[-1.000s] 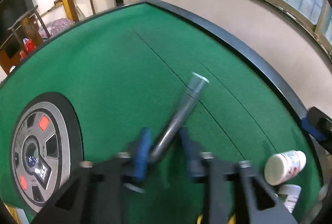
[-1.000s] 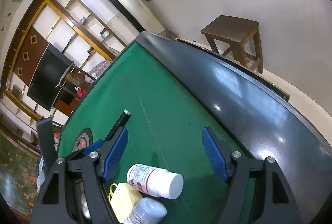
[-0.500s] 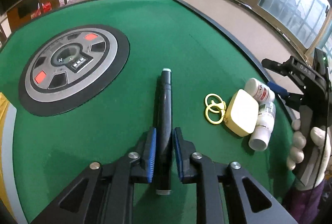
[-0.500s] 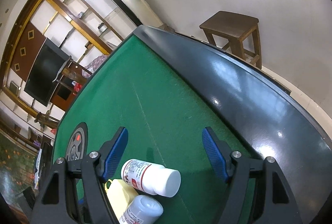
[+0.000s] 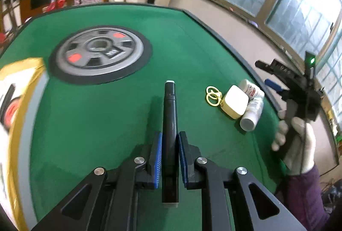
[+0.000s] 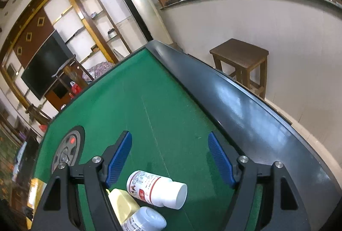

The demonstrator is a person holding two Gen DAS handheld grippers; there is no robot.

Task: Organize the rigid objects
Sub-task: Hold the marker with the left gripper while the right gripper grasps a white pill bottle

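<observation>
A black pen (image 5: 170, 124) is clamped between the blue pads of the left gripper (image 5: 169, 145), its capped tip pointing straight ahead past the fingertips over the green table (image 5: 106, 107). Ahead and to the right of those fingers lie yellow rings (image 5: 211, 95), a cream case (image 5: 235, 104) and two white bottles, touching in a cluster. The right gripper (image 6: 170, 156) stands wide apart, holding nothing; one bottle (image 6: 156, 189) lies between its fingers near their base, the grey-capped bottle (image 6: 147, 220) just behind.

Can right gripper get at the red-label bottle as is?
Probably yes. The right gripper is open and empty, with the red-label bottle lying just below it; the yellow case and second bottle crowd one side.
</observation>
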